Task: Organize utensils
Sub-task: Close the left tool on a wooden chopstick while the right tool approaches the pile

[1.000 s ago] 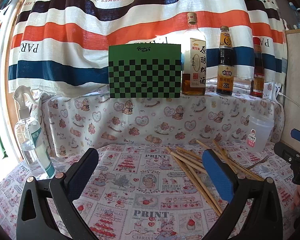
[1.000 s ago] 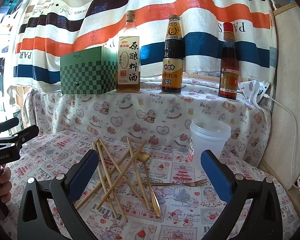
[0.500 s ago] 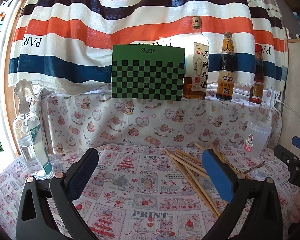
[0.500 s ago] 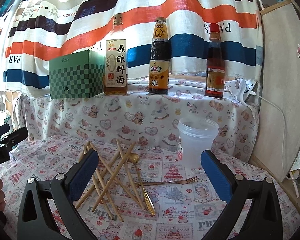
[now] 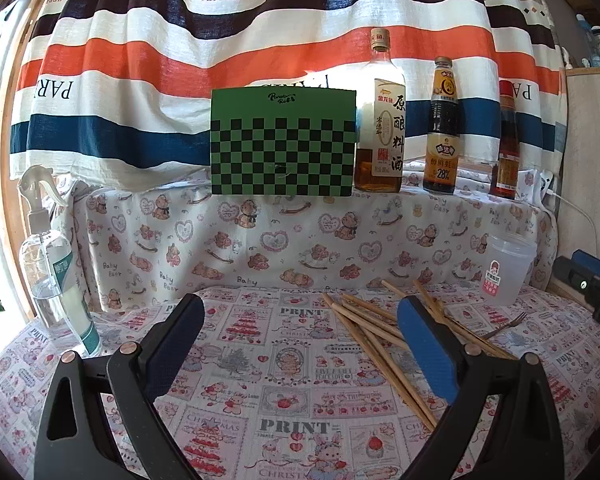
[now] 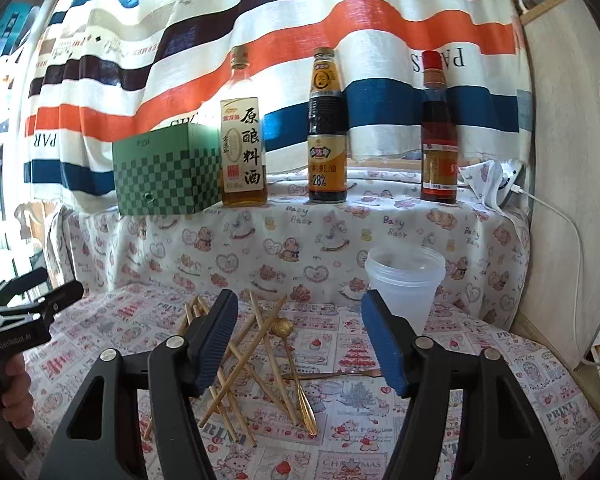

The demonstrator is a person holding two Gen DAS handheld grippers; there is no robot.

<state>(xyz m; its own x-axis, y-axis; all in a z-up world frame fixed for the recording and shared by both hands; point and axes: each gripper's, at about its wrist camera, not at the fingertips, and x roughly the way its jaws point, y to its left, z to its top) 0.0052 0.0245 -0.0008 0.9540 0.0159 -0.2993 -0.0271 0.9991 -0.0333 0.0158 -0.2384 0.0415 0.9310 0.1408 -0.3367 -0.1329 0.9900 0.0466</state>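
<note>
Several wooden chopsticks (image 6: 260, 332) lie crossed in a loose pile on the printed tablecloth (image 6: 480, 360), and show again in the left wrist view (image 5: 372, 332). A gold spoon (image 6: 296, 364) lies among them, with a gold fork (image 6: 332, 375) flat beside it, near a clear plastic cup (image 6: 404, 292). My right gripper (image 6: 300, 300) hovers above the pile; its jaws are closing with nothing between the pads. My left gripper (image 5: 300, 308) stands wide to the left of the pile, its jaws closing slightly and holding nothing.
A spray bottle (image 5: 56, 276) stands at the table's left edge. On the covered shelf behind are a green checkered box (image 5: 284, 144) and three sauce bottles (image 6: 327, 128). A white cable (image 6: 568, 232) hangs by the wooden board on the right. A hand (image 6: 16, 380) holds the left gripper's handle.
The right gripper's jaws have come clearly closer together over the pile. The left gripper's jaws have narrowed a little. Neither hand has shifted much.
</note>
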